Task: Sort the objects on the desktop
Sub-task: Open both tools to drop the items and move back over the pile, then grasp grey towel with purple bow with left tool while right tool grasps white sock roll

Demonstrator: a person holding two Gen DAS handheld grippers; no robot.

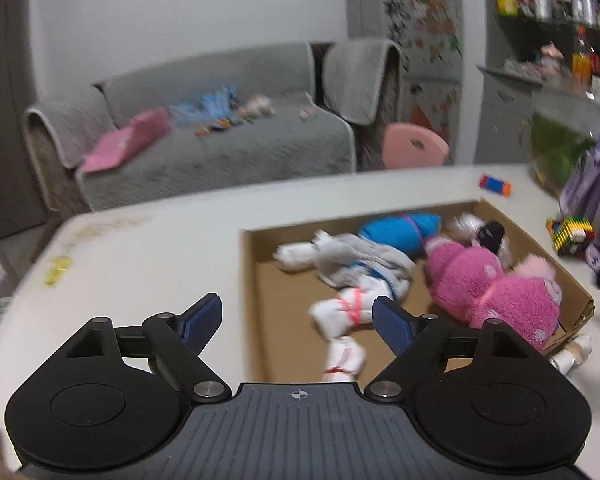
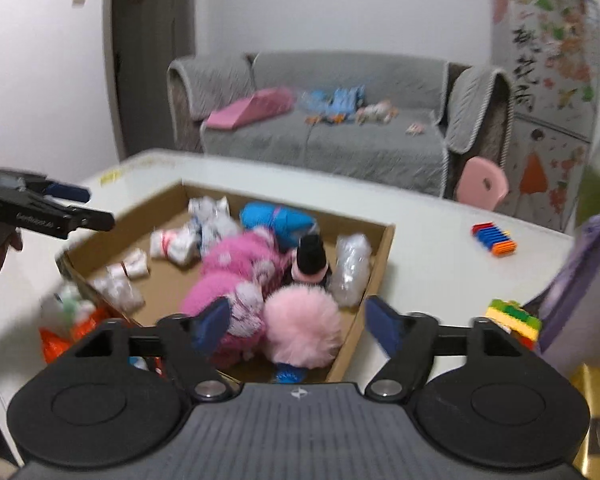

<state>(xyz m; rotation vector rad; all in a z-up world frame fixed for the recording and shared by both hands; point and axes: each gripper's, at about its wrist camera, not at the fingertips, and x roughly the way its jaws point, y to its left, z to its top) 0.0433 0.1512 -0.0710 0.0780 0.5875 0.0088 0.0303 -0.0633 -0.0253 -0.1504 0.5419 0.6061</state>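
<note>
Now both the left tool [image 1: 298, 316] and right tool [image 2: 296, 320] gape empty above the cardboard box [image 1: 256, 280], bare table [image 1: 140, 264] leftward.

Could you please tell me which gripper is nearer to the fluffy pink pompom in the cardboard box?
Right. The right gripper hangs directly over the pompom, jaws open. The left gripper is off beyond the far side of the cardboard box, also open.

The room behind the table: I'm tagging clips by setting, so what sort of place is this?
Most likely a home living room: a grey covered sofa strewn with toys, a sticker-decorated fridge and a small pink chair.
</note>
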